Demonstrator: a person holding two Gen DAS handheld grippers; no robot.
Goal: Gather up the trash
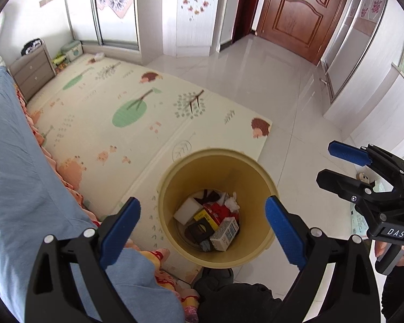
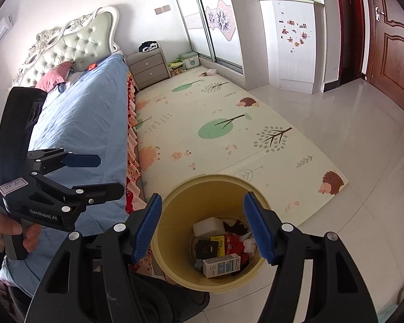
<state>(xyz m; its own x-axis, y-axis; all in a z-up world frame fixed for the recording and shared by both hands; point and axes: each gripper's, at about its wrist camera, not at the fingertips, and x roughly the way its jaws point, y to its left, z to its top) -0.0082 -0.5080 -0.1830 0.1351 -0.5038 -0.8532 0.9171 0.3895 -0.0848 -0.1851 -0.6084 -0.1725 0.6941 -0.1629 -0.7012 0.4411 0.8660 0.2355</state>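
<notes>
Left wrist view, left gripper (image 1: 202, 231): jaws released and wide apart, nothing between the blue pads; it hangs right over the round yellow plastic waste bin (image 1: 172, 188), probably so that anything let go falls straight in.
Left wrist view, bin: stands upright on the glossy white tiled floor (image 1: 296, 102), at the corner of the cream play mat printed with trees and hedgehogs (image 1: 148, 123) and close to the bed with the blue cover (image 1: 21, 175); its mouth faces up, long axis vertical.
Left wrist view, trash: lies at the bottom of the bin, a white foam block (image 1: 185, 210), a red wrapper (image 1: 219, 211), crumpled white tissue (image 1: 230, 203) and a small white carton (image 1: 225, 232) lying on its side, long axis pointing up and to the right.
Left wrist view, right gripper (image 1: 328, 164): off to the right above the floor, jaws apart and holding nothing.
Right wrist view, right gripper (image 2: 202, 228): jaws released, empty, also aimed down at the bin (image 2: 164, 242).
Right wrist view, carton (image 2: 222, 265): lies nearly level across the bin bottom, near the front wall.
Right wrist view, left gripper (image 2: 94, 172): held to the left above the bed (image 2: 80, 113), jaws spread, empty.
Judgement: the trash in sight is already in the bin, so the collecting looks close to done.
</notes>
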